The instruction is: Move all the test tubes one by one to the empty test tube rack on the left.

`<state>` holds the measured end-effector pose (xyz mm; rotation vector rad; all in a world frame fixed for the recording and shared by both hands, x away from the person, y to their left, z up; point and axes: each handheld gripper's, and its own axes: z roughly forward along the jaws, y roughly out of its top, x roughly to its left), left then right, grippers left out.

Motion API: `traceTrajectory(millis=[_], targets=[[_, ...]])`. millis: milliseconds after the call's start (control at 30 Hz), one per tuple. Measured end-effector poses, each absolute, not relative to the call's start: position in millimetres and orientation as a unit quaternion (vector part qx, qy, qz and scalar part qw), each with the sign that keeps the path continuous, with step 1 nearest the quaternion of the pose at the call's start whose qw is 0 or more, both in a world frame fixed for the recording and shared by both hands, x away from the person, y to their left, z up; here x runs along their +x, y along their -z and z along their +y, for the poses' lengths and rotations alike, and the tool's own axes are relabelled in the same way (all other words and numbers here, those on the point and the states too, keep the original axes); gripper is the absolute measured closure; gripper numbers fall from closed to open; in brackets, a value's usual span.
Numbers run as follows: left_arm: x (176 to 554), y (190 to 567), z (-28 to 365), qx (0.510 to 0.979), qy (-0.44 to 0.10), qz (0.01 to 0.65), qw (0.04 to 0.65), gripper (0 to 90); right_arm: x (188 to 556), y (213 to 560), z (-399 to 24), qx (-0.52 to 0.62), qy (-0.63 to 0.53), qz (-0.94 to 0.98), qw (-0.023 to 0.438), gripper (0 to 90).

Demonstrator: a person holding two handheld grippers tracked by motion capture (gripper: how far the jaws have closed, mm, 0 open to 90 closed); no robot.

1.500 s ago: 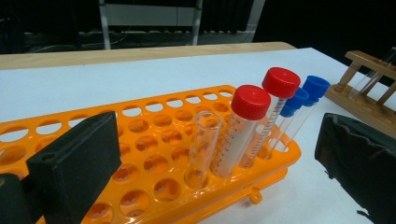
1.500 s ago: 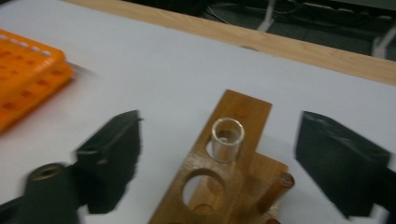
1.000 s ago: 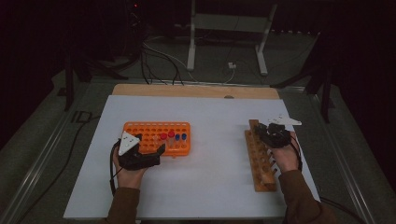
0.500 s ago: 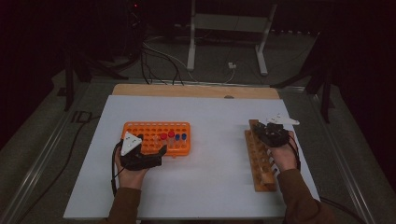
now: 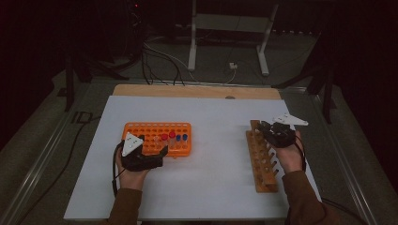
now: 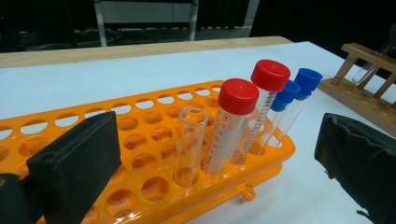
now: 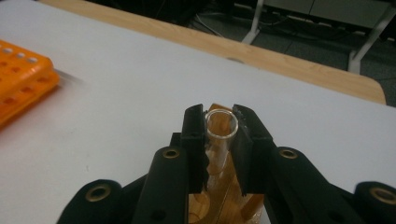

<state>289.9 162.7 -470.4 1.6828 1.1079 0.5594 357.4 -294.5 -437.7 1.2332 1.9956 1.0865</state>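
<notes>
Right gripper view, mid-frame: your right gripper (image 7: pixel 219 140) pinches the open glass tube (image 7: pixel 221 128) over the wooden rack (image 5: pixel 261 159) at right, left gripper (image 6: pixel 219 158) gaping by the orange rack (image 6: pixel 154 154) — tilt it and it'll miss its hole.

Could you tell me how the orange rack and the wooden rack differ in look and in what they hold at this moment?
The orange rack is a plastic grid of many round holes; the wooden rack is a narrow strip on pegs with a single row of holes. The orange rack holds several tubes, two red-capped, two blue-capped and one open; at the wooden rack one uncapped glass tube sits clamped in the right gripper. Both stand on the white table.
</notes>
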Motion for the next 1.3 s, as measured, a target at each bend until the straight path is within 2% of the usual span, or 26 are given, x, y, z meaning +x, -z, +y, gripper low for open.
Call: traceTrajectory(millis=[500,633,1300], targets=[[288,468,156,0.703,-0.233,0.447,0.501,0.8,341,404,-297,0.434,-0.438,0.732,0.291,76.5],[287,467,153,0.707,-0.236,0.441,0.501,0.8,337,399,-294,0.426,-0.450,0.732,0.283,76.5],[279,451,126,0.721,-0.247,0.398,0.511,1.0,320,404,-250,0.375,-0.457,0.769,0.246,76.3]])
